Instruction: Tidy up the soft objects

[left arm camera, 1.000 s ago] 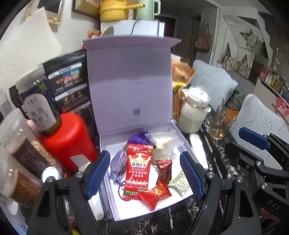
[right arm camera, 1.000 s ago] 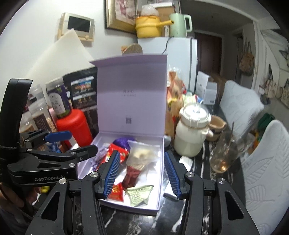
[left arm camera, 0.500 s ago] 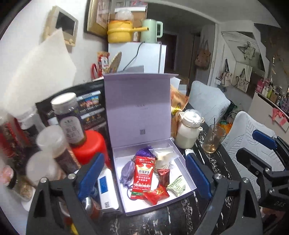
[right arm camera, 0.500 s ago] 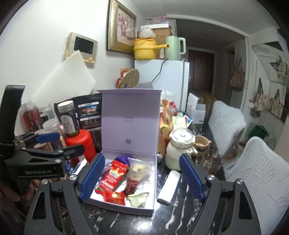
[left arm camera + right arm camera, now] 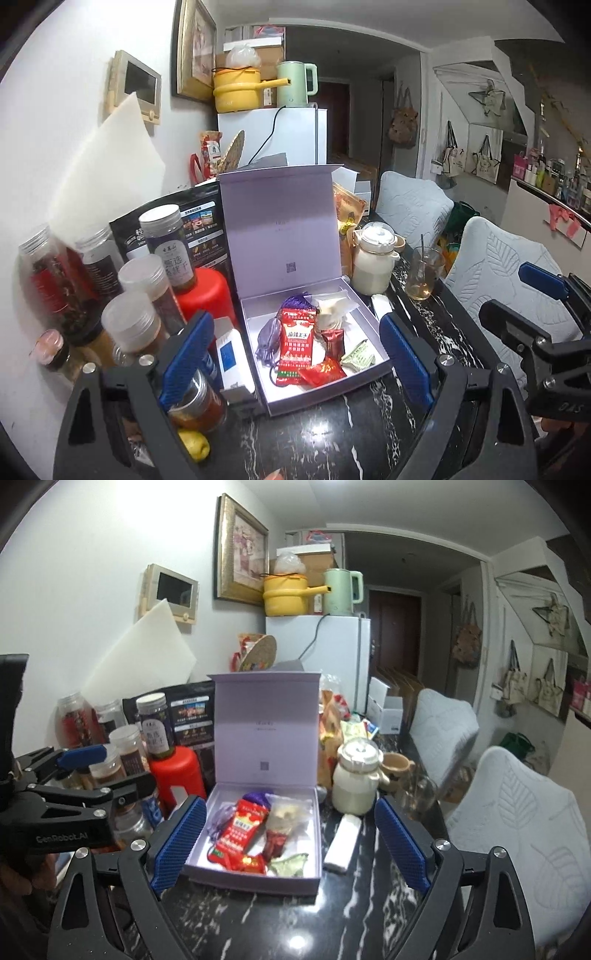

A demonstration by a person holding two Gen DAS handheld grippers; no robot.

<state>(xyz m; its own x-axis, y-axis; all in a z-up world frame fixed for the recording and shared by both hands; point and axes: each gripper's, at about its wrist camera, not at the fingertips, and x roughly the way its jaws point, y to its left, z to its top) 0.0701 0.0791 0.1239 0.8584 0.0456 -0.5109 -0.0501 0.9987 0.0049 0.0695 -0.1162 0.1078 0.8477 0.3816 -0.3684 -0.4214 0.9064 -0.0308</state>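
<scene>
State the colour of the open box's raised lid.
Pale lilac lid, clearest in the right wrist view.

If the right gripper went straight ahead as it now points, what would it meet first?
Probably the open lilac box with the snack packets; the right gripper is open and empty. Depth is unclear.

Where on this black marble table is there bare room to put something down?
The clearest bare patch is the black marble table in front of the open lavender box. A narrow strip runs to its right, past the white packet. Left of the box is crowded with jars and a red container.
</scene>
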